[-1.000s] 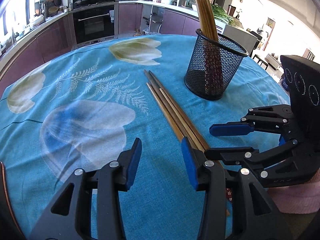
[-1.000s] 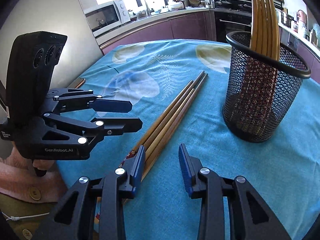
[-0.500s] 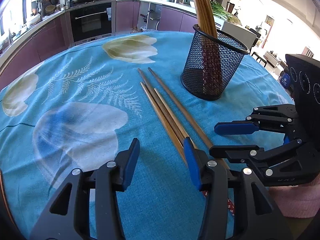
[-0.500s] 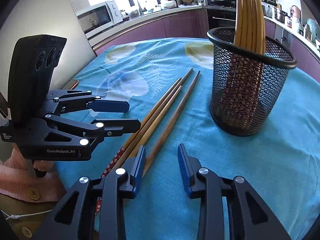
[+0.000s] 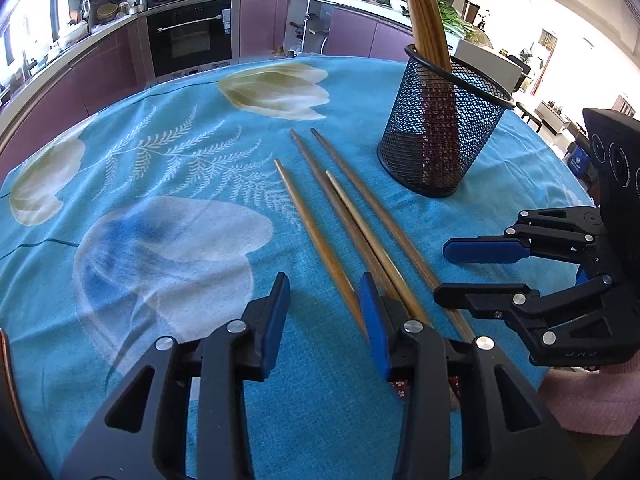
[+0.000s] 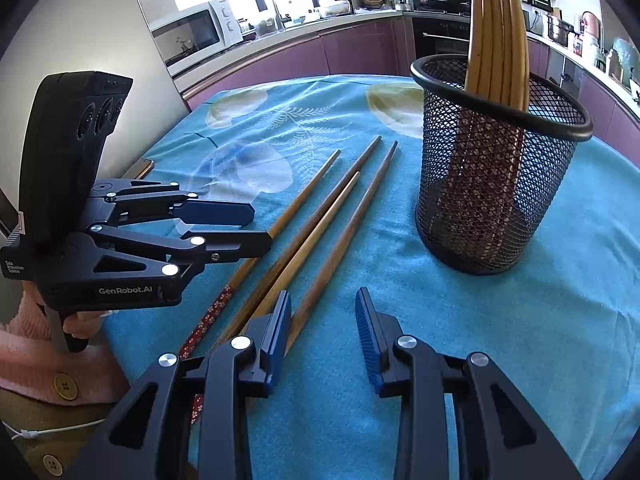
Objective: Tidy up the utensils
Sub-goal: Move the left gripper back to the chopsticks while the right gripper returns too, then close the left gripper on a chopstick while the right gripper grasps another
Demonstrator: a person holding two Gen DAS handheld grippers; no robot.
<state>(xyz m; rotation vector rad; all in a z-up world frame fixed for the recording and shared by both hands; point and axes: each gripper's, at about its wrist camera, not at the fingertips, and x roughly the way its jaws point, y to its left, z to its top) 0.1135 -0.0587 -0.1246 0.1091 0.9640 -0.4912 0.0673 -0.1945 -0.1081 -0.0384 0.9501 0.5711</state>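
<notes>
1. Lying flat on the blue flowered tablecloth (image 5: 168, 184) are four long brown wooden chopsticks (image 5: 352, 216), side by side.
2. More of these sticks (image 6: 496, 32) stand upright in one round black wire-mesh cup (image 6: 492, 184); I cannot count them well.
3. The cup sits on the cloth to the right of the flat sticks, apart from them.
4. Two grippers are here. The left gripper (image 5: 324, 312) is spread wide with nothing in it, and one stick runs under its gap.
5. The right gripper (image 6: 324, 328) is spread wide too, holding nothing, low by the thick ends.
6. The flat sticks point their thin tips away, toward the purple kitchen cabinets (image 5: 100, 76).
7. Their flowered red ends (image 6: 208, 320) lie near the person's pink sleeve (image 6: 28, 360).
</notes>
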